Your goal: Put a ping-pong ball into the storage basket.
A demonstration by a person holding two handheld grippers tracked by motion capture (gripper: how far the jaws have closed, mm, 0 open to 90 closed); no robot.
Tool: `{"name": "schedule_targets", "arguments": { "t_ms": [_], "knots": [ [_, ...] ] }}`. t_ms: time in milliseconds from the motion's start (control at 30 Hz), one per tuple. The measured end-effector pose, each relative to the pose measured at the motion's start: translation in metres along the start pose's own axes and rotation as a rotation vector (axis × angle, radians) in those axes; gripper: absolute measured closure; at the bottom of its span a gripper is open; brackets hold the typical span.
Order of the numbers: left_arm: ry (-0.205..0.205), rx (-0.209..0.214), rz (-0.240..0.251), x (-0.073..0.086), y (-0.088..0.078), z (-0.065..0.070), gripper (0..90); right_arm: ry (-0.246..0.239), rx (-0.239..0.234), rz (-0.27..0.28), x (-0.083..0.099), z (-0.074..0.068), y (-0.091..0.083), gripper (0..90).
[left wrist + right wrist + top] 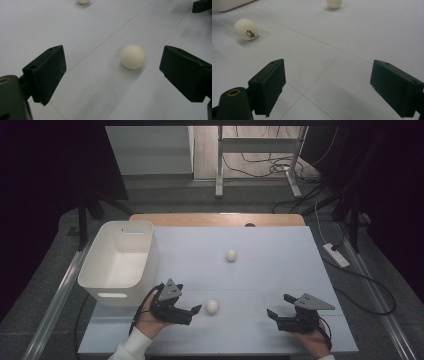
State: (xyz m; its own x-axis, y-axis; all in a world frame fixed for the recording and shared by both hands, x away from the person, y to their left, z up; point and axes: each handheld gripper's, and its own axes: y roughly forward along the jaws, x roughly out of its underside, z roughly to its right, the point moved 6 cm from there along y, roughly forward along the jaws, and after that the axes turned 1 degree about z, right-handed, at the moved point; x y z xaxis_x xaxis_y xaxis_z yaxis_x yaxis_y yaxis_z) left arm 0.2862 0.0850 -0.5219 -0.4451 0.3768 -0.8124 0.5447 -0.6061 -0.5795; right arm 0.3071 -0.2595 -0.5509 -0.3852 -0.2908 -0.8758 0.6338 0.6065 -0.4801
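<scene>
1. The near ball (212,306) is the landmark here: a small white ball lying on the pale counter (280,270), towards the person's edge of it.
2. The left tool (192,310) sits just to the left of that ball, low over the counter, with its jaws pointing at the ball and a small gap between the two.
3. In the left gripper view the near ball (133,56) lies ahead of the left tool (112,71), slightly towards the right-hand jaw; the jaws stand wide apart and nothing is between them.
4. The right tool (279,310) is well to the right of the near ball, also low over the counter, with its jaws spread and holding nothing.
5. In the right gripper view the jaws of the right tool (328,86) stand wide apart over bare counter, and the near ball (246,29) shows far up on the left with small printed lettering on its side.
6. A second ball (231,255) lies farther up the counter than the near ball, a little to its right and well apart from it.
7. A white bin (120,260) stands up and to the left of the near ball, at the counter's left edge, just beyond the left tool.
8. The person's left hand (150,320) grips the left tool from below and to the left of the near ball.
</scene>
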Motion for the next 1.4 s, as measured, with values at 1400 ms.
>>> {"name": "schedule_targets", "arguments": {
  "t_ms": [1400],
  "knots": [
    [0.092,0.059,-0.095,-0.015,0.03,0.023,8.1,-0.019,-0.002,-0.002,-0.003,-0.004,0.002,13.4]
  ]
}}
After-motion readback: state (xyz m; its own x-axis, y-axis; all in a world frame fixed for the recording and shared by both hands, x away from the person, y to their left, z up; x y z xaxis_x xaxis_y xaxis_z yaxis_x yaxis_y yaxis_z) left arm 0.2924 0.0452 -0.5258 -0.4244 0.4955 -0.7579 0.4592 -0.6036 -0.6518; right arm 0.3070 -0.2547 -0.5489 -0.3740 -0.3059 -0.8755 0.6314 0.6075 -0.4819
